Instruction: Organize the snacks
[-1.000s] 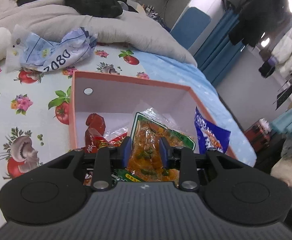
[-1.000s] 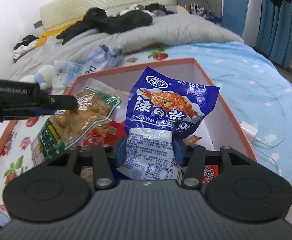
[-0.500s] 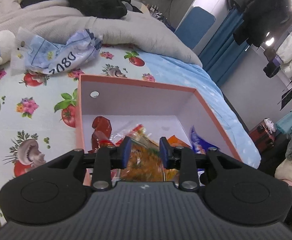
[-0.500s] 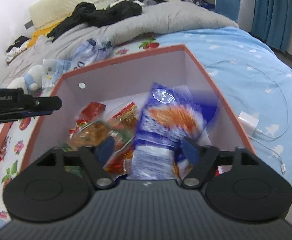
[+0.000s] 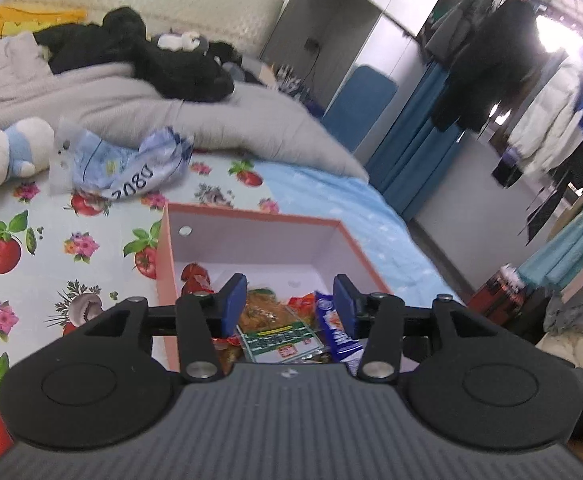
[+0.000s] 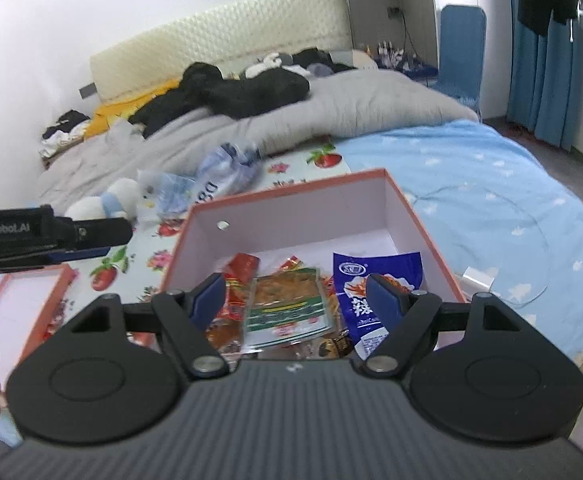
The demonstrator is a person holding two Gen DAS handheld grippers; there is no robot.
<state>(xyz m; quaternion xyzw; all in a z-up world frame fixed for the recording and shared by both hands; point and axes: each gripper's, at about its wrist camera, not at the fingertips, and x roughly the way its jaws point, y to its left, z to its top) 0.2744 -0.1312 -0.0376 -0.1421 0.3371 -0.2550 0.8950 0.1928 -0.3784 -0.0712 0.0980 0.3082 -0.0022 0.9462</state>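
Right wrist view, "GenRobot.AI" on left gripper point(image 6: 91, 236), blue packet point(image 6: 371, 280) boxed, both jaws just opened, empty.

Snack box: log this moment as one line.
left gripper: open, jaws just opening, empty | right gripper: open, empty | green packet and blue packet: lying in box | phase: both released

Black ribbed gripper point(image 5: 289, 304), blue-padded jaws, silver screws

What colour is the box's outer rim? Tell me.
Salmon orange on the rim of the box, with pale whitish walls inside; the right wrist view shows it best.
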